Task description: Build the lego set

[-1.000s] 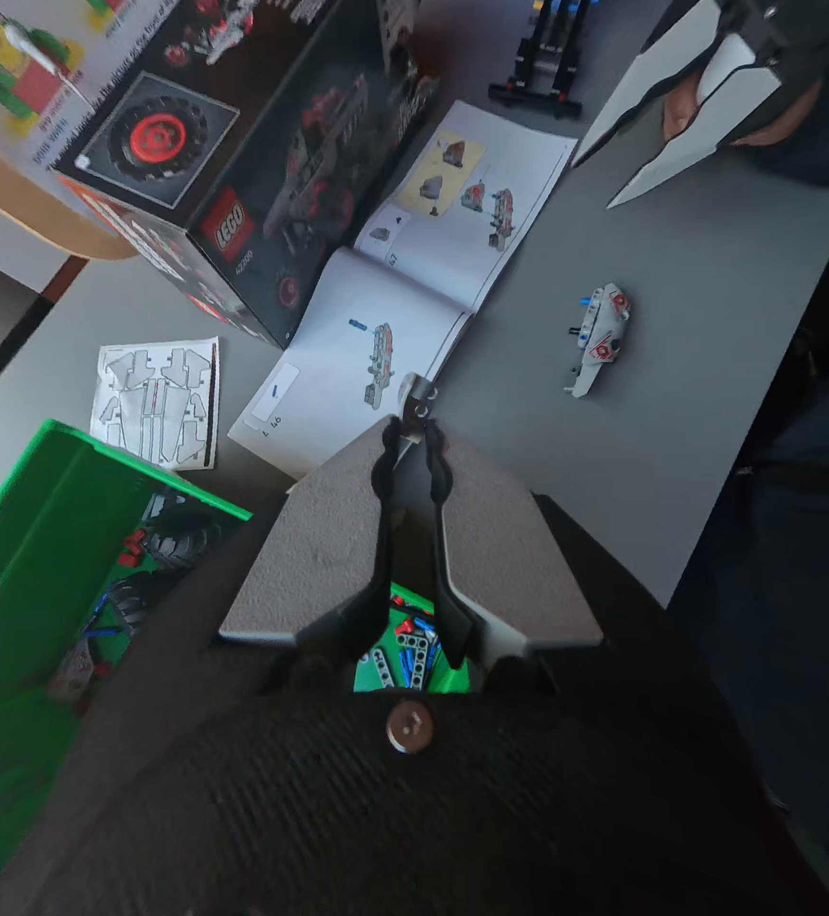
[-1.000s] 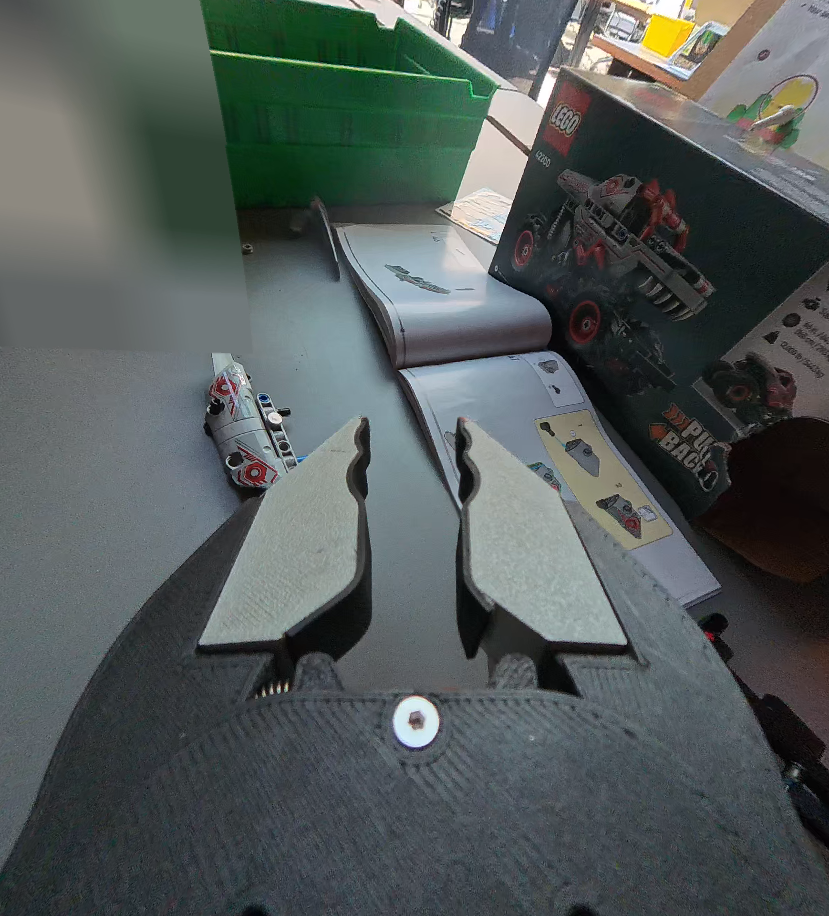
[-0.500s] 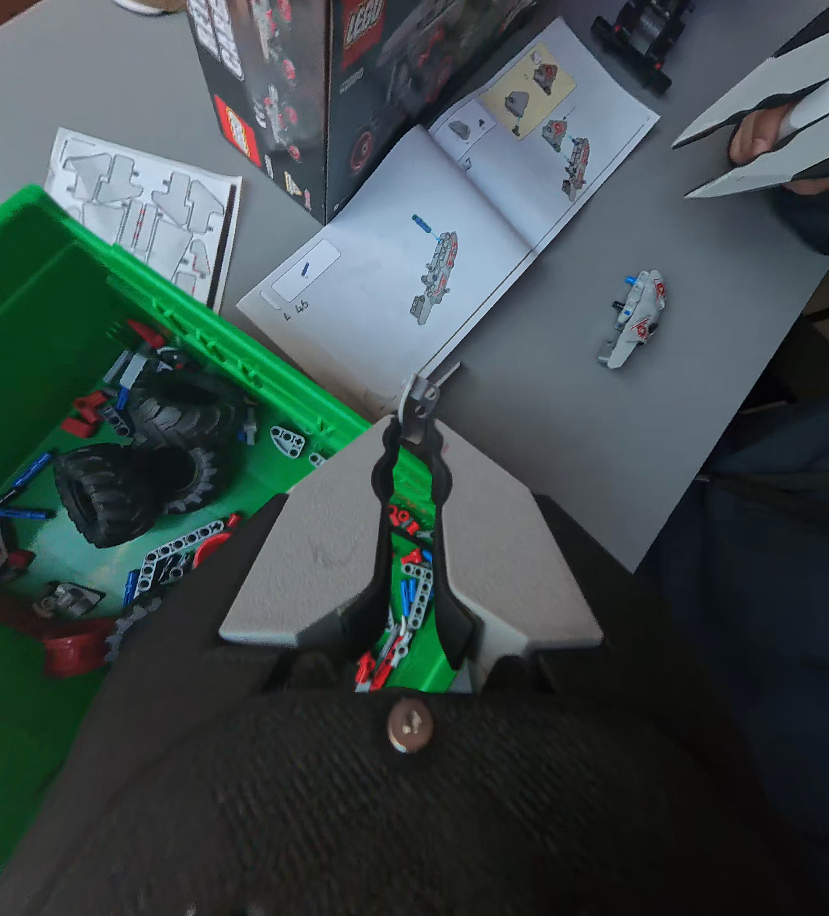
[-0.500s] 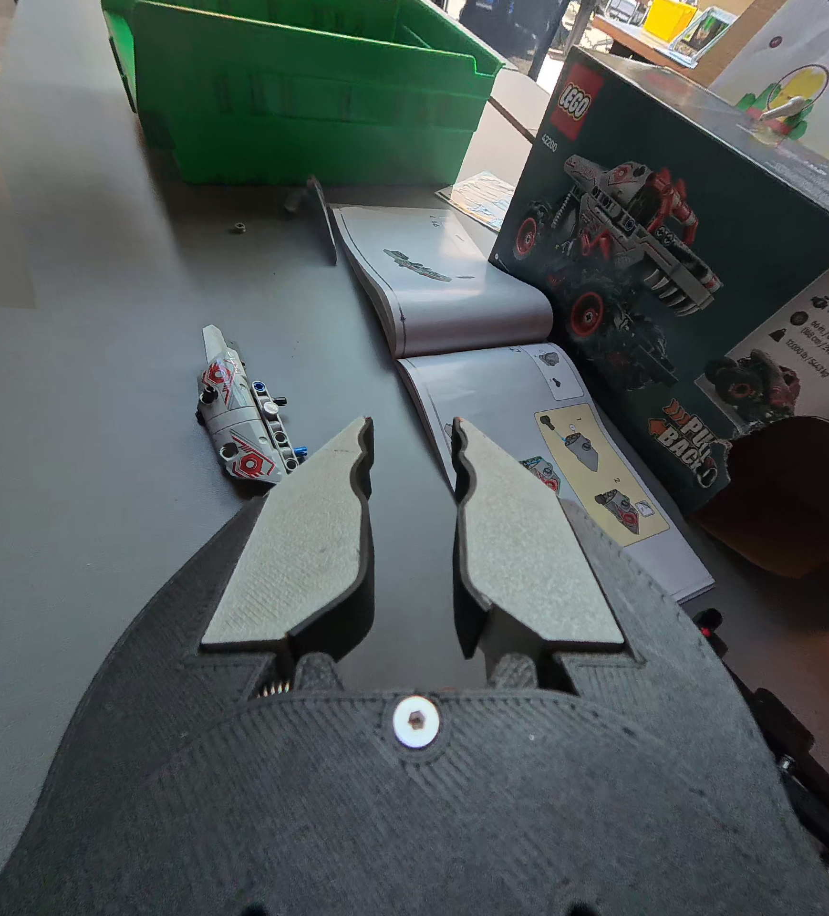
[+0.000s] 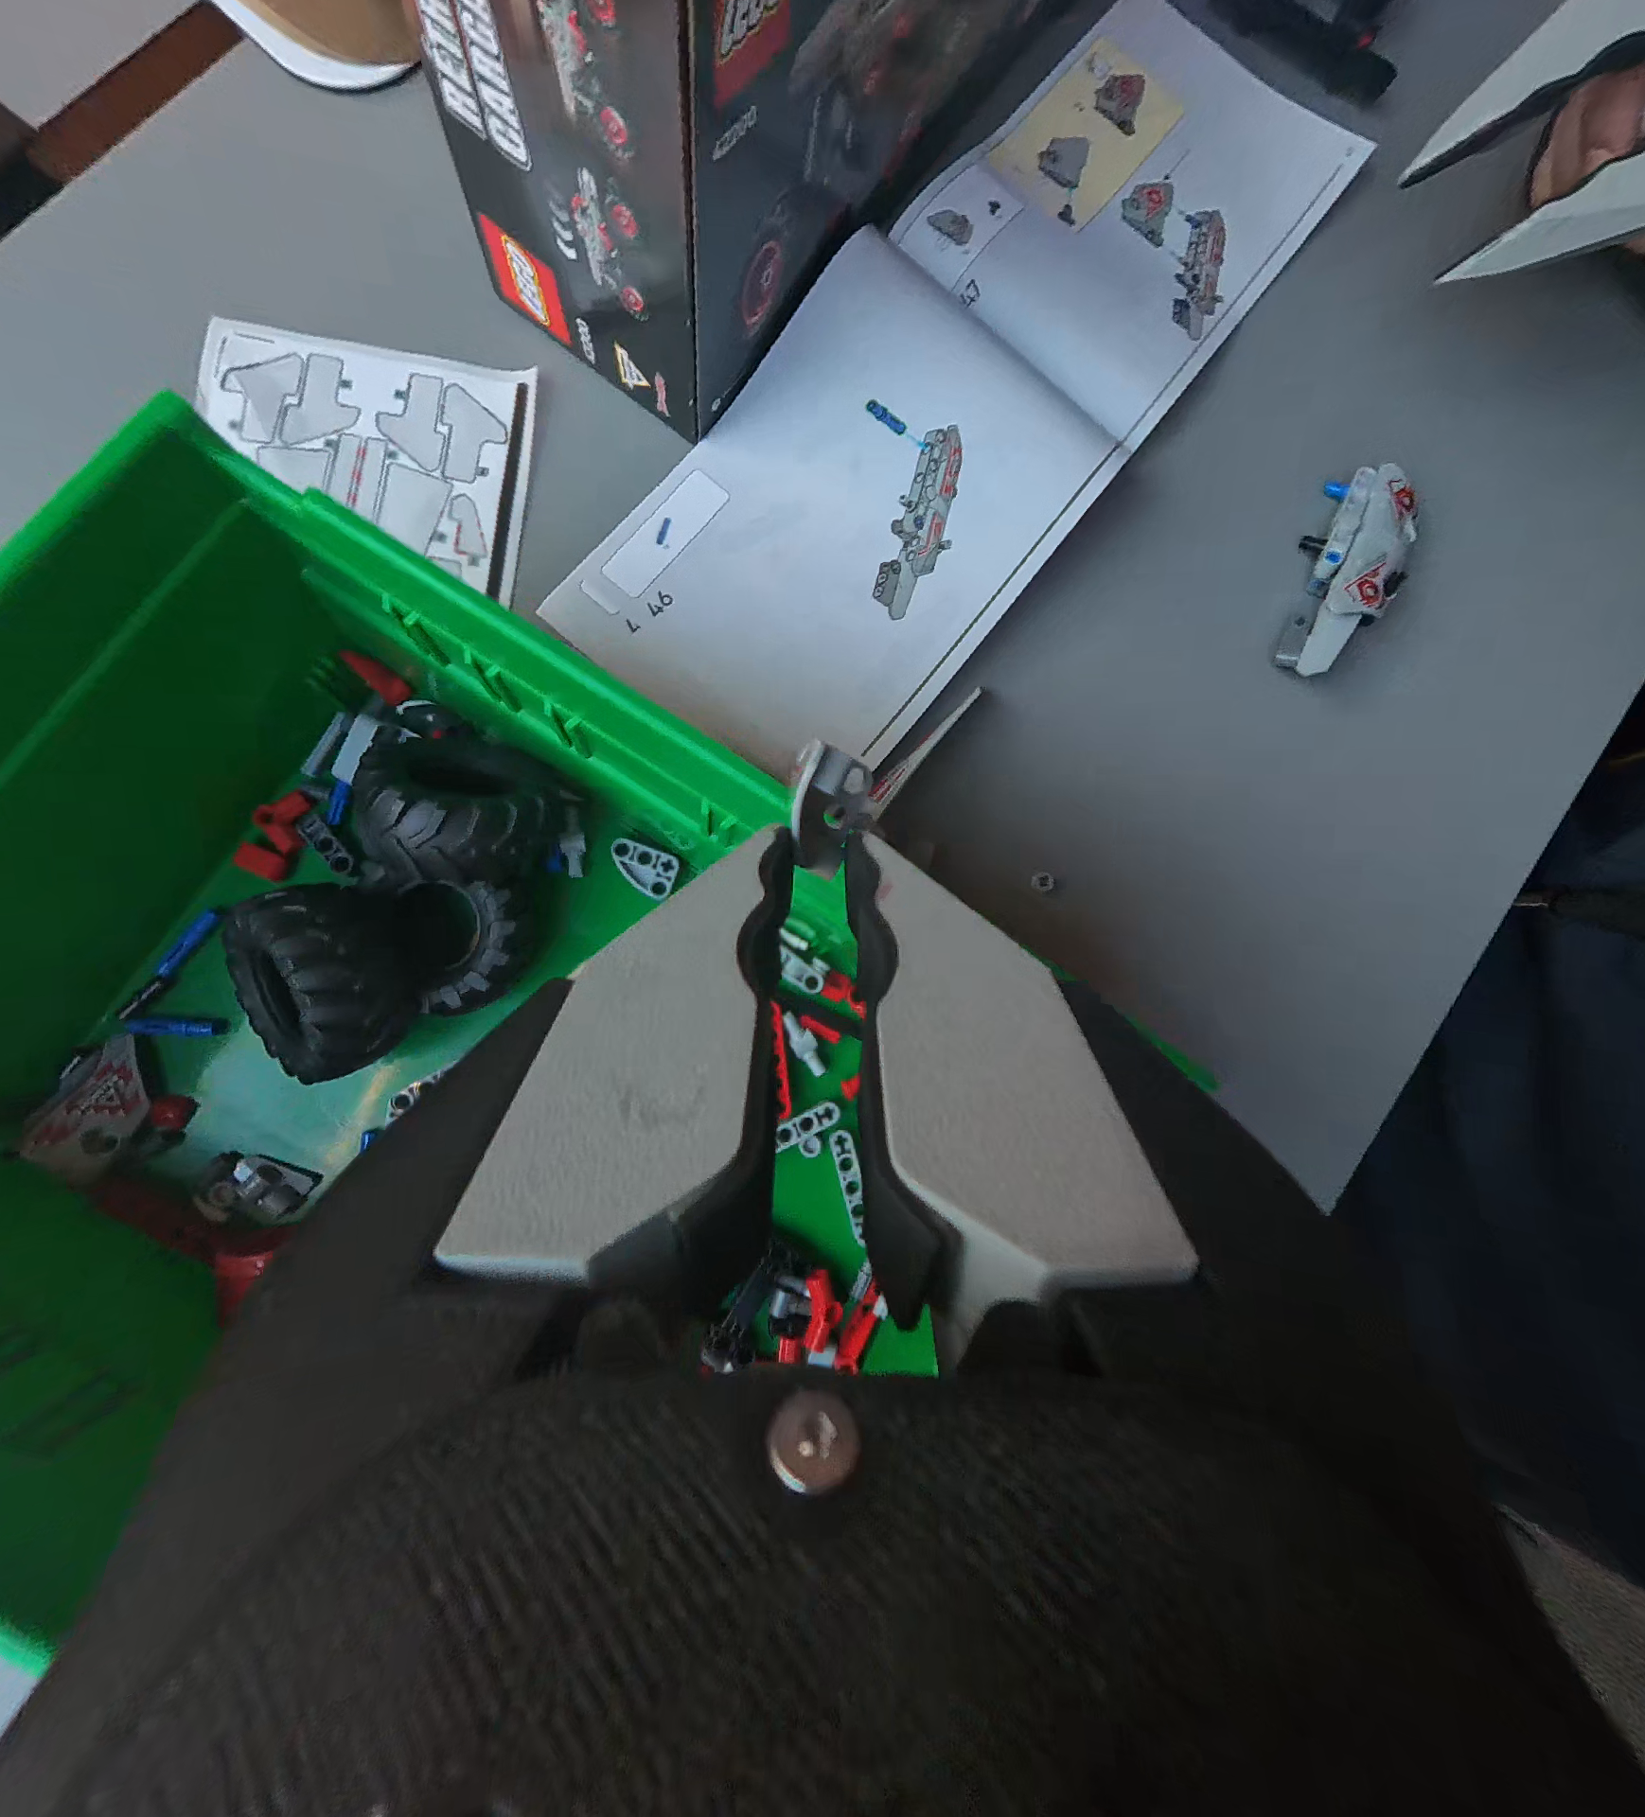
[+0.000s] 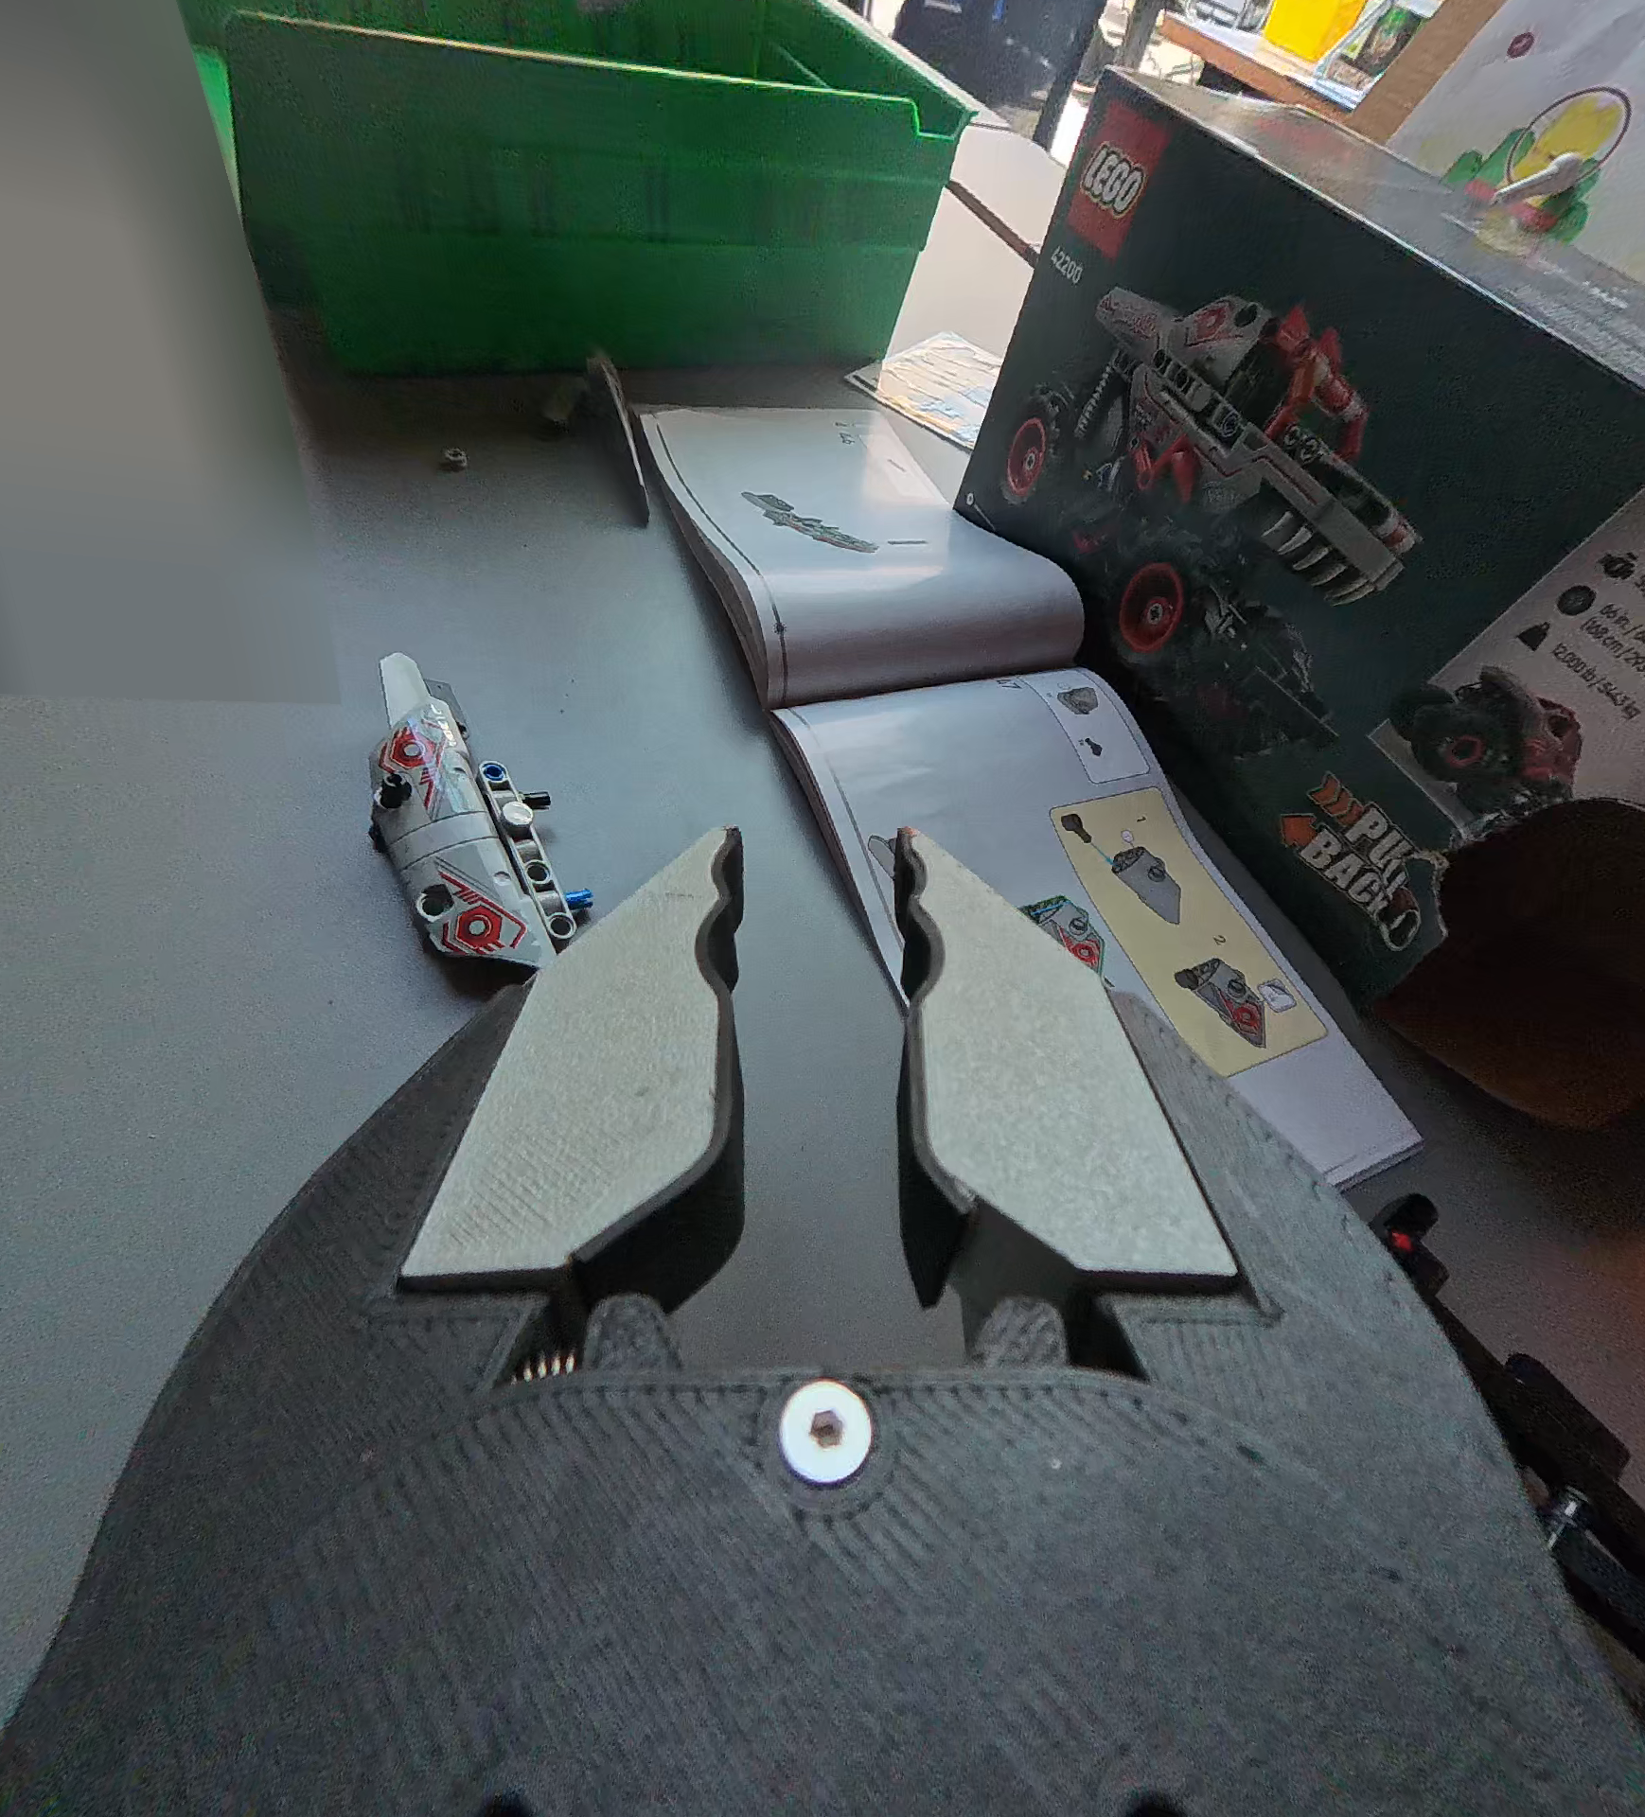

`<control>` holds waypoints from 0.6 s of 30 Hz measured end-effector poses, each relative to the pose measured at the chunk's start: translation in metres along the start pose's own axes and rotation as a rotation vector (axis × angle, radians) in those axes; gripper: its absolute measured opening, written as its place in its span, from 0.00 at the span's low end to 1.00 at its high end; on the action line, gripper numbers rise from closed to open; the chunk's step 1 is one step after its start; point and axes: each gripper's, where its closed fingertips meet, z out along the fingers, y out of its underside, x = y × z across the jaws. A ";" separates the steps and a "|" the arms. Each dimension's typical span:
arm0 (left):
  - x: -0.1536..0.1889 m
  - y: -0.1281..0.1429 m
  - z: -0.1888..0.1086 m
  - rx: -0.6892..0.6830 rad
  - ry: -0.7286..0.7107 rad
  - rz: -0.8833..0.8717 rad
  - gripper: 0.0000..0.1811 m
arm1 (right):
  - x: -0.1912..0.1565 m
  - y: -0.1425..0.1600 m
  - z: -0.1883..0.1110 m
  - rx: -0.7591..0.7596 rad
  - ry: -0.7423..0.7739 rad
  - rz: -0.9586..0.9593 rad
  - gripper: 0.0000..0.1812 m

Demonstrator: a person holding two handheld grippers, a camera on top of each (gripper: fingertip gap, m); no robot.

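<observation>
Grey table [image 6: 111, 983], green bin [image 5: 91, 629], perhaps workshop

The left wrist view is dim and cool, with flat light on the grey surface [image 5: 1192, 885] and only soft shadows. Ahead and to the left of the left tool [image 5: 814, 850], the green bin [image 5: 160, 551] is smeared with motion blur along its outer wall, and the tyres [image 5: 356, 944] inside look soft. The wide lens bends straight edges near the frame borders. The right wrist view is brighter: daylight comes from far ahead and to the right of the right tool [image 6: 819, 855], laying a sheen on the curled page of the booklet [image 6: 878, 580] and on the box [image 6: 1389, 472]. A dark shadow fills the gap between the tool's fingers.
</observation>
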 end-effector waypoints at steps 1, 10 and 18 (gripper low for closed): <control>0.003 -0.002 0.002 -0.005 -0.004 0.009 0.04 | 0.000 0.000 -0.001 0.003 -0.001 0.004 0.15; 0.001 -0.001 0.009 -0.070 -0.040 -0.072 0.04 | -0.002 -0.001 -0.003 -0.005 0.010 -0.035 0.15; -0.041 0.061 0.030 -0.433 0.091 -0.178 0.04 | 0.006 0.005 -0.004 -0.025 0.053 -0.055 0.14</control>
